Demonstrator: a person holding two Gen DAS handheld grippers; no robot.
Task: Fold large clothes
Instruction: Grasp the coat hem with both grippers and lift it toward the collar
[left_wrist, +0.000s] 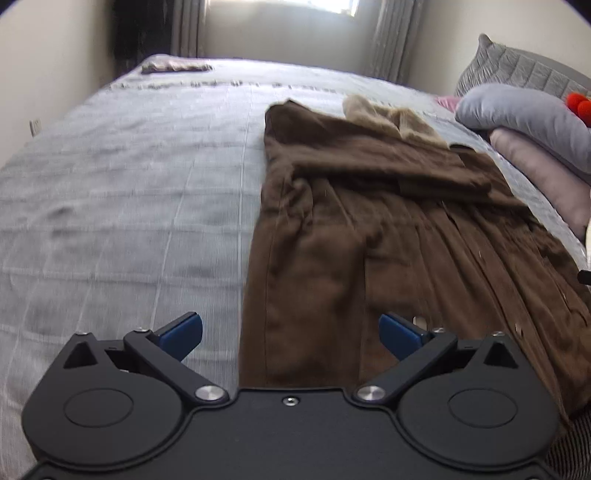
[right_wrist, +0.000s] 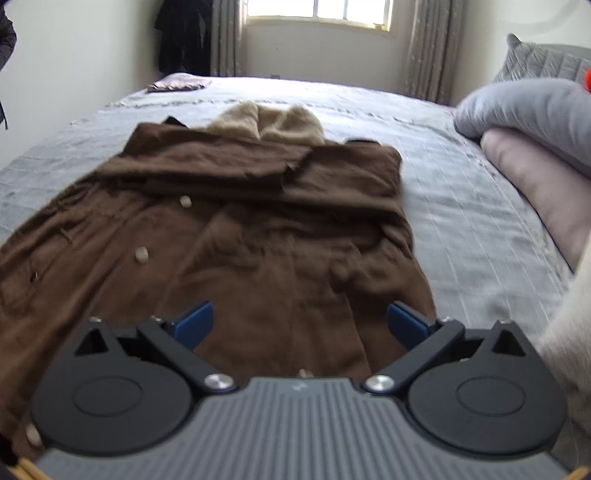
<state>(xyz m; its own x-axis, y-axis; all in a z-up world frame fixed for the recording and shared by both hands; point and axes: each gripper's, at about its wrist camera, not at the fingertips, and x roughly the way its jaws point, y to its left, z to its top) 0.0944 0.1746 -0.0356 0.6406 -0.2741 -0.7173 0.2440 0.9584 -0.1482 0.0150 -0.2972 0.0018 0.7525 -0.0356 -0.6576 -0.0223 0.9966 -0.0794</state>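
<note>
Left wrist view: I am holding my left gripper (left_wrist: 290, 334) tilted downward over the near end of the brown coat (left_wrist: 388, 229). Its blue fingers (left_wrist: 183, 332) are standing spread wide, with nothing pinched between them. The coat is lying flat on the grey bedspread (left_wrist: 129, 184), right of centre, with both sleeves folded across its chest and the tan fur collar (left_wrist: 384, 114) pointing toward the window (left_wrist: 288, 5). A grey pillow (left_wrist: 524, 118) is stacked on a pink one at the right edge.

Right wrist view: I am holding my right gripper (right_wrist: 300, 325) angled downward above the coat's lower half. Its blue fingers (right_wrist: 406, 325) are likewise standing fully apart and gripping nothing. The coat is filling the centre of the bed, collar farthest away.
</note>
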